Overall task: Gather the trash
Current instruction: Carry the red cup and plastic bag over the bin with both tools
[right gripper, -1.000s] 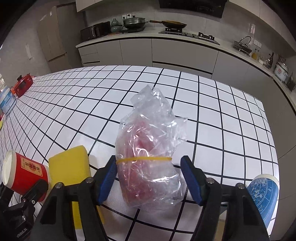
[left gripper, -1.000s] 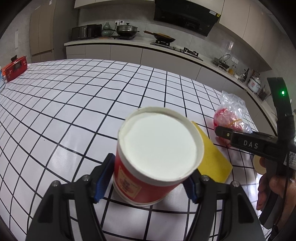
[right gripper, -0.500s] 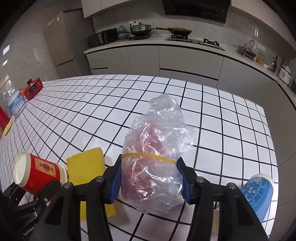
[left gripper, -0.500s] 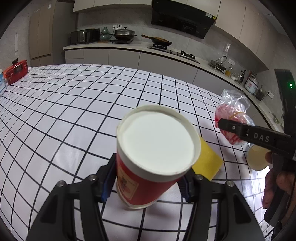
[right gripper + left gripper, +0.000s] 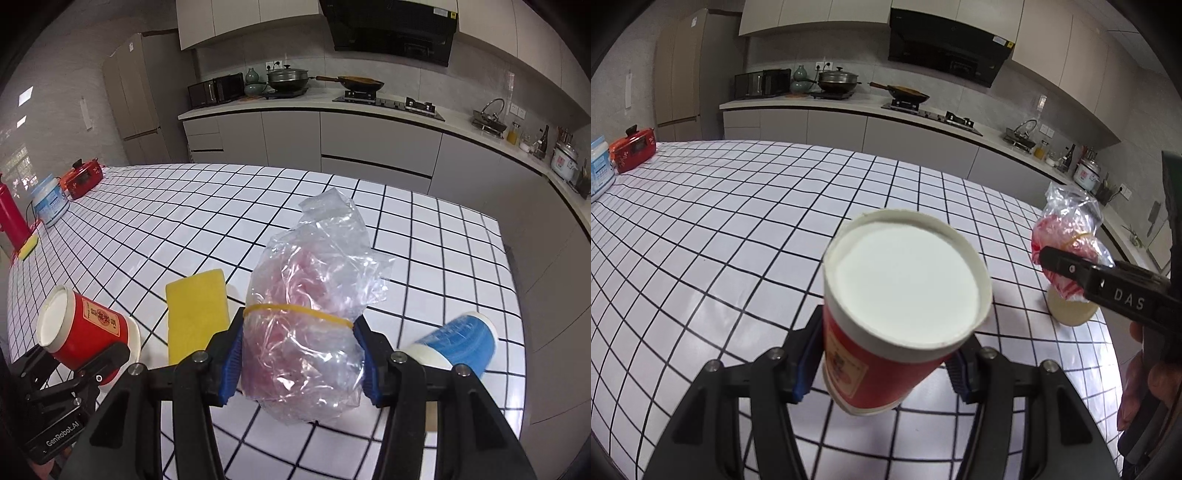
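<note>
Above the table, left gripper clamps red cup; right gripper clamps plastic bag.

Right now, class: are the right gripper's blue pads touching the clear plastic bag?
Touching. The right wrist view shows both blue pads of the right gripper pressed into the clear plastic bag, just below its yellow rubber band.

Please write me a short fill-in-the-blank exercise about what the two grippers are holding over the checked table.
1. The left gripper is clamped on a paper cup whose outer wall is ____.
2. The right gripper grips a clear plastic bag bound by a ____ rubber band.
3. On the table between cup and bag lies a yellow ____.
4. The cup lying to the right of the bag is ____.

Missing words: red; yellow; sponge; blue
</note>
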Available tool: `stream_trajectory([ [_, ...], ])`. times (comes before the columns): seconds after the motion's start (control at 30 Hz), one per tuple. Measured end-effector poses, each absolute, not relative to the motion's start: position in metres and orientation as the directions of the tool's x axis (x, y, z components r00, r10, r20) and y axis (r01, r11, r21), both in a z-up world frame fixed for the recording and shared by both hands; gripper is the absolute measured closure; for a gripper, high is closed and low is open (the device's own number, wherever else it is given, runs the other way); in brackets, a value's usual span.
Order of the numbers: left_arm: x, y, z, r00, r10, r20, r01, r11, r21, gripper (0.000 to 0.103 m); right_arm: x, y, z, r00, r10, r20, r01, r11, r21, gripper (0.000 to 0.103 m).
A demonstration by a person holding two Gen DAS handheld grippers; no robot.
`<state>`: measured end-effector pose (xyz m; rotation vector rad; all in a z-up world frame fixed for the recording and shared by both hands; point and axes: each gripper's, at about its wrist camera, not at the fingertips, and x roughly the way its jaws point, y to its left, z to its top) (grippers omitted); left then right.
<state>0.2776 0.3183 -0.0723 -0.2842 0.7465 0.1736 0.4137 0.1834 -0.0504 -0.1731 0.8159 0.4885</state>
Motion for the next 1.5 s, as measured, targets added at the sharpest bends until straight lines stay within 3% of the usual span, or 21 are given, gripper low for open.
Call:
stream_trajectory([
  [0.77,0.206,0.216,-0.056,0.735,0.033,-0.677,-0.191,0.969,-0.159,0.044,0.291,0.065,-0.025,0.620,0.352,-0.701,-0.460,0.887,0.038,0.048],
  [1.5,0.153,0.081,-0.054,0.740,-0.094,-0.666,-0.022,0.986,-0.164,0.044,0.193,-0.082,-0.032,0.649,0.263,-0.714,-0.346,0.938,0.031,0.048],
])
